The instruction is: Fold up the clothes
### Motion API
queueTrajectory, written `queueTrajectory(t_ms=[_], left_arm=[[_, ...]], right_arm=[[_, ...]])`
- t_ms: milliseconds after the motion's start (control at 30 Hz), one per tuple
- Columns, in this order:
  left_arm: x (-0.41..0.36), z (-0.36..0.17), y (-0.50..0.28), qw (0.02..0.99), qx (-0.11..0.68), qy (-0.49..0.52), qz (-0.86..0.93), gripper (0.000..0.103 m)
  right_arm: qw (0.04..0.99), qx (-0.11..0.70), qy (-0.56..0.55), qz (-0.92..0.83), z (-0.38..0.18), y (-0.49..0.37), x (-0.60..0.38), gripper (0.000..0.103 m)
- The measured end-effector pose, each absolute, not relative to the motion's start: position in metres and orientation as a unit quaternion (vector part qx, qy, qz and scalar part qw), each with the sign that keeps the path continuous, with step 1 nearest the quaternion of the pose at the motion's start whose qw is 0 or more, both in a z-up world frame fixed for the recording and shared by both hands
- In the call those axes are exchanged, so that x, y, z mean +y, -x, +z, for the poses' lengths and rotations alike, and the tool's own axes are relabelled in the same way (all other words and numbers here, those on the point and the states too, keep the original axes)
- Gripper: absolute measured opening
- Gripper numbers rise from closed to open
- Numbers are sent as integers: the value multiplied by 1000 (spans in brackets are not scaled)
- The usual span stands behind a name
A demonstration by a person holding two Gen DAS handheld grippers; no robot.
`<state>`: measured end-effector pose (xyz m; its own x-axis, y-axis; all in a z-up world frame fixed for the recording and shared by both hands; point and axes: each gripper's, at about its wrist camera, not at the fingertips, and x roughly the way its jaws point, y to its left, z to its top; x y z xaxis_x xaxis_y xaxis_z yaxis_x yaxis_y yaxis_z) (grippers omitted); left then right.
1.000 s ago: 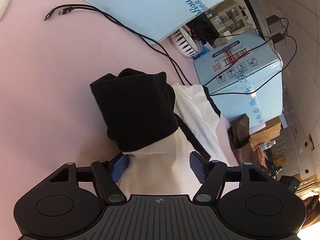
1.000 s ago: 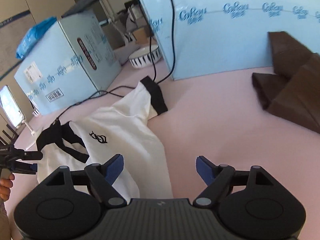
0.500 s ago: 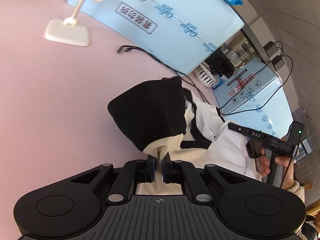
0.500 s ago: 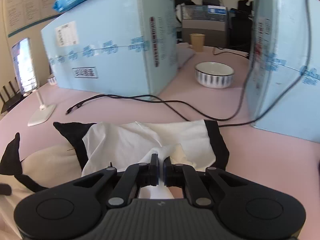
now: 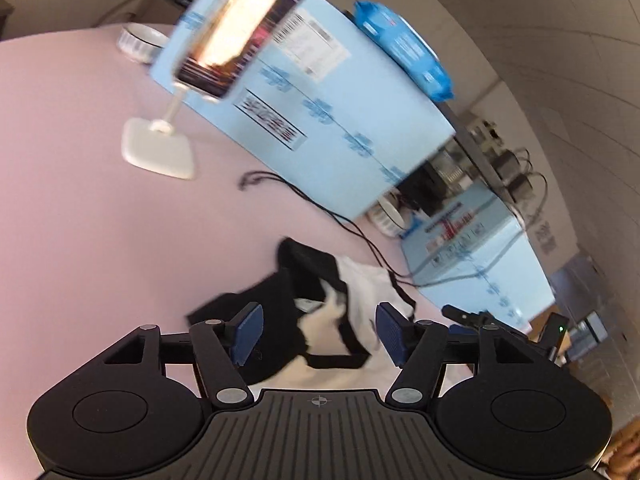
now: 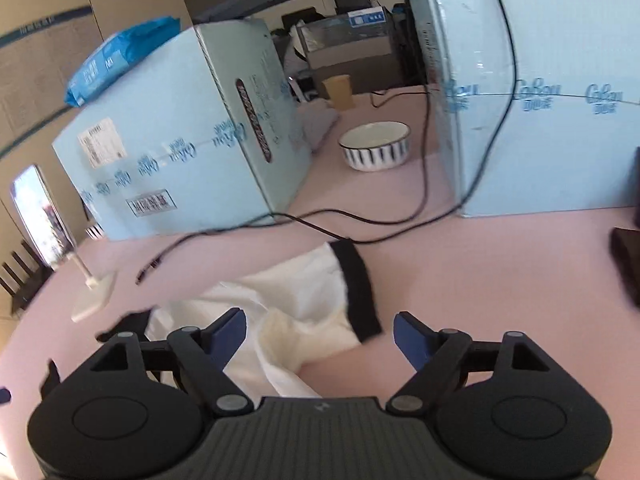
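One white-and-black shirt (image 6: pixel 320 300) on the table — left claw (image 5: pixel 318 332) and right claw (image 6: pixel 320 336) have just opened, gripping nothing.

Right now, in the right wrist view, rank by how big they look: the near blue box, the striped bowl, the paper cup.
1. Blue box
2. Striped bowl
3. Paper cup, though it stands farther back, so its true size is unsure.

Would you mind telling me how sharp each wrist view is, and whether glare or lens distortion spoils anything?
Left wrist view: motion blur smears the garment and the boxes; the phone screen is blown out by glare, and the fisheye curves the table edge. Right wrist view: milder blur, with the striped bowl fairly crisp; the box edges bow, and light glares on the right-hand box.
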<state>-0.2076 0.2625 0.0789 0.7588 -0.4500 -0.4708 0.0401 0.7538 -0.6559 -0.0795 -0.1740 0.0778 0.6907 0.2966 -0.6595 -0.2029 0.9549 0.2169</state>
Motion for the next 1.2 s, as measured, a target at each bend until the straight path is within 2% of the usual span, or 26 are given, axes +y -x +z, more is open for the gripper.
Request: queueTrajectory(t_ms=[167, 233, 267, 300, 367, 567, 633, 733, 833, 867, 900, 967, 1067, 1133, 1200], left_arm=[[208, 56, 146, 872, 388, 261, -142, 64], [194, 44, 133, 867, 411, 247, -138, 64], [189, 39, 126, 864, 420, 243, -134, 64], [187, 36, 123, 862, 427, 241, -130, 64], [185, 30, 121, 859, 435, 241, -123, 64], [186, 24, 118, 854, 444, 242, -124, 66], [187, 24, 117, 853, 444, 246, -125, 66], [188, 23, 119, 853, 442, 247, -127, 66], [189, 24, 118, 851, 444, 249, -128, 66], [189, 24, 117, 849, 446, 250, -128, 66], [189, 25, 116, 849, 449, 249, -127, 66], [186, 26, 115, 848, 453, 245, -125, 66], [183, 35, 120, 849, 459, 229, -124, 66], [182, 49, 131, 862, 439, 213, -141, 67], [182, 64, 143, 873, 409, 207, -169, 74]], right_arm=[[917, 382, 46, 109, 63, 125, -166, 82], [918, 376, 89, 93, 50, 133, -157, 54], [918, 373, 102, 93, 45, 137, -155, 34], [921, 366, 98, 95, 44, 142, -155, 24], [931, 343, 78, 95, 49, 152, -161, 17], [969, 236, -3, 74, 102, 208, -218, 14], [959, 270, -46, 74, 107, 223, -239, 14], [936, 340, -80, 51, 85, 245, -261, 14], [924, 372, -91, 12, 60, 259, -274, 19], [921, 375, -103, 6, 56, 261, -278, 32], [917, 376, -132, 5, 53, 260, -286, 49], [909, 368, -193, 23, 50, 253, -296, 68], [895, 377, -236, 37, 49, 223, -298, 69], [897, 380, -224, 29, 52, 202, -291, 69], [905, 380, -188, 21, 57, 175, -272, 69]])
